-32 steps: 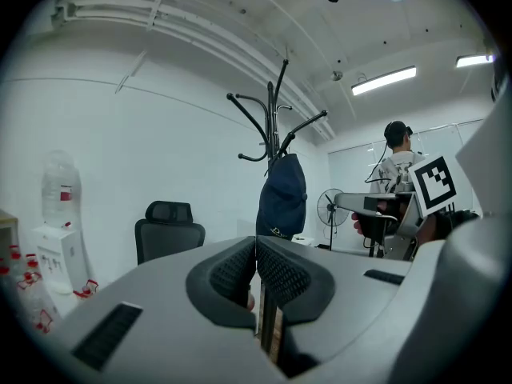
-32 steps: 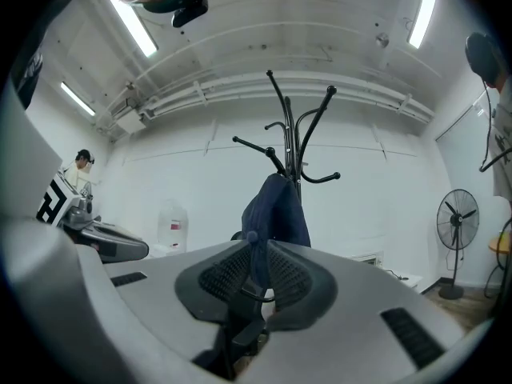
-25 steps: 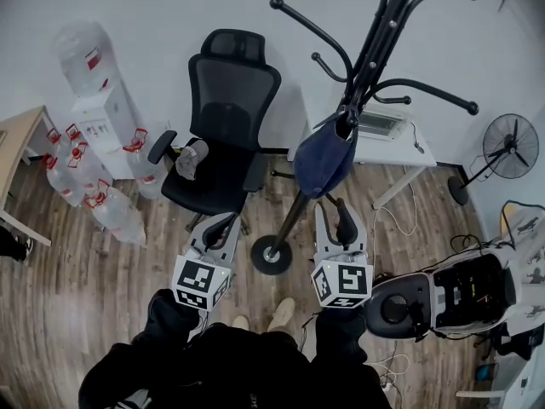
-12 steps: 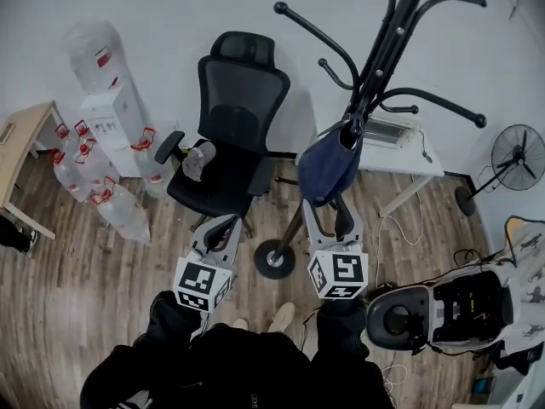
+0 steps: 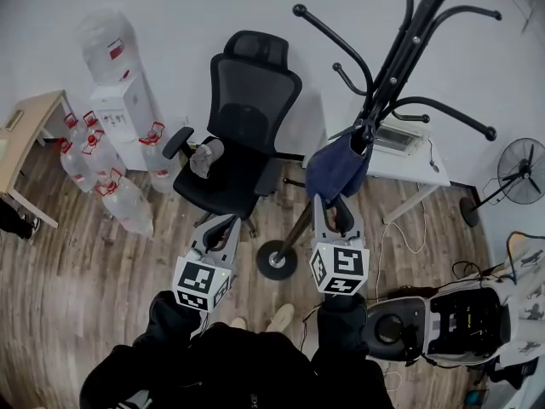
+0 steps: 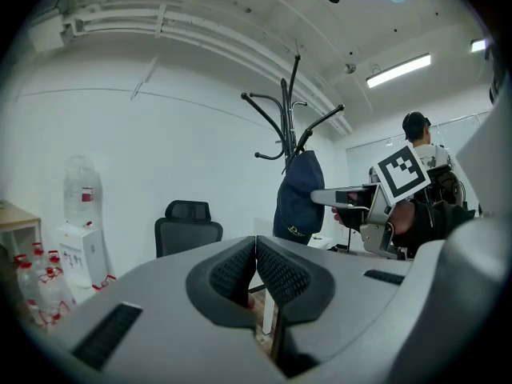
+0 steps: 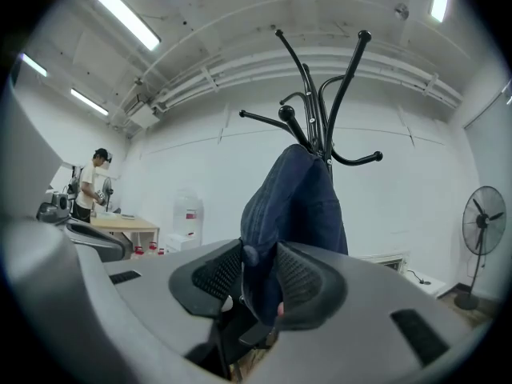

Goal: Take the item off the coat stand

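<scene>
A dark blue cloth bag (image 5: 338, 167) hangs from a low hook of the black coat stand (image 5: 393, 62). My right gripper (image 5: 332, 208) reaches up to its bottom edge. In the right gripper view its jaws are closing, and the bag's fabric (image 7: 294, 206) fills the gap between the pads of the right gripper (image 7: 258, 272), which press on it. My left gripper (image 5: 223, 227) is held lower, to the left of the stand's round base (image 5: 274, 260). The left gripper (image 6: 255, 250) has its pads together with nothing between them, and the bag (image 6: 298, 194) hangs well ahead of it.
A black office chair (image 5: 244, 135) stands left of the stand. A water dispenser (image 5: 115, 88) and several bottles (image 5: 111, 190) are at the far left beside a wooden desk (image 5: 25, 135). Right: a white table (image 5: 413, 160), a fan (image 5: 519, 167), a machine (image 5: 443, 315) on the floor.
The right gripper has come up closer under the bag, and the fabric now sits between its jaws. The left gripper has stayed in place.
</scene>
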Demonstrator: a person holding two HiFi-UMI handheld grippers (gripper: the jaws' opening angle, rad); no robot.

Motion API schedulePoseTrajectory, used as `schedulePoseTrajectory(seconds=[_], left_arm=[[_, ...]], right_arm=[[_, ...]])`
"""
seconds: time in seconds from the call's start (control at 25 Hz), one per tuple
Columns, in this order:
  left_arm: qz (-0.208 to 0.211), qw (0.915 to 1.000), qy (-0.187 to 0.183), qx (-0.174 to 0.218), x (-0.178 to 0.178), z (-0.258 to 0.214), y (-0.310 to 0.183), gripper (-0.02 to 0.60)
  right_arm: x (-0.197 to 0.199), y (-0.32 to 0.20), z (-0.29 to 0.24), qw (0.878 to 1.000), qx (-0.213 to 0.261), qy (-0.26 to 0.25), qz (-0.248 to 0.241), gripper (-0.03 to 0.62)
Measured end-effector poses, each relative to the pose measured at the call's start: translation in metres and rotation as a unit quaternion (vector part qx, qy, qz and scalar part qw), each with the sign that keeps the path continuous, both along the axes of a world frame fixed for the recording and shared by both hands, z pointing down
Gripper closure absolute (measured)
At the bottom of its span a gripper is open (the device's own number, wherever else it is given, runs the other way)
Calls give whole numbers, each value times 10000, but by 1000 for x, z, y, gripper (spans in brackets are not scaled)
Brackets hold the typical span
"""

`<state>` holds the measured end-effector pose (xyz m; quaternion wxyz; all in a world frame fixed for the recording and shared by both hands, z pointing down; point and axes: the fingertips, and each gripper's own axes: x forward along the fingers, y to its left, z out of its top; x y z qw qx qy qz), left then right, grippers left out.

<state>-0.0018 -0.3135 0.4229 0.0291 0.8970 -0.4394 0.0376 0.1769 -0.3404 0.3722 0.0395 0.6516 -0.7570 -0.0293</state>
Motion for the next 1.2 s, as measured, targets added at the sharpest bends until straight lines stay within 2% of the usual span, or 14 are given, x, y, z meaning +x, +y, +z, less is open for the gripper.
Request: schedulePoseTrajectory(seconds=[0.4, 1.2], left_arm=[[57, 10000, 30, 36, -8, -3, 16, 557], [61, 9999, 86, 93, -9, -4, 24, 557]], right_arm=[[-4, 16, -9, 9992, 112, 305, 245, 504], [-10, 41, -58, 9965, 690, 440, 151, 513]])
